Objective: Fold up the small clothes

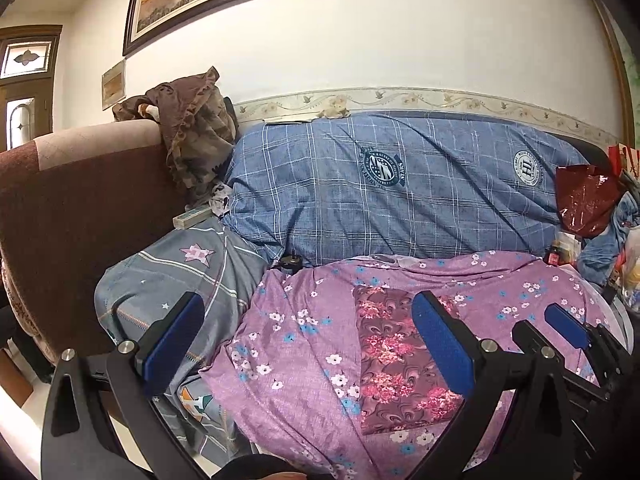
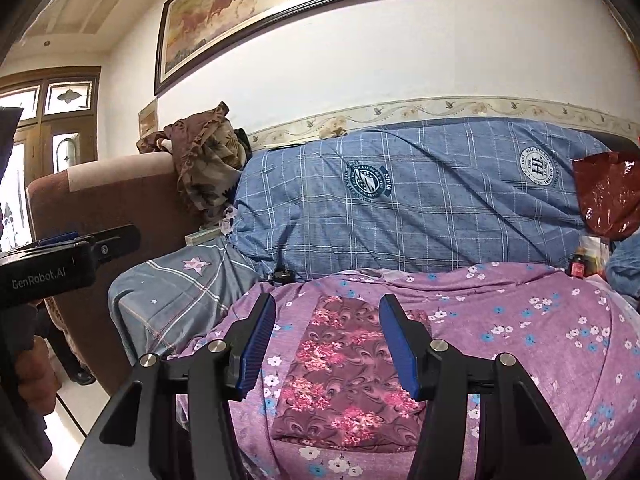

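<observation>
A small maroon cloth with pink flowers (image 1: 394, 360) lies folded into a flat rectangle on the purple flowered bed cover (image 1: 296, 344). It shows in the right wrist view (image 2: 344, 372) too, straight ahead between the fingers. My left gripper (image 1: 308, 344) is open and empty, held above the cover with the cloth near its right finger. My right gripper (image 2: 326, 344) is open and empty, hovering just over the cloth. In the left wrist view the right gripper (image 1: 568, 328) shows at the right edge.
A blue checked quilt (image 1: 400, 192) lies along the wall behind. A grey pillow (image 1: 180, 280) sits at the left by the brown sofa arm (image 1: 80, 216). A brown ruffled cloth (image 1: 196, 136) hangs over it. A red plastic bag (image 1: 584, 196) and clutter lie at the right.
</observation>
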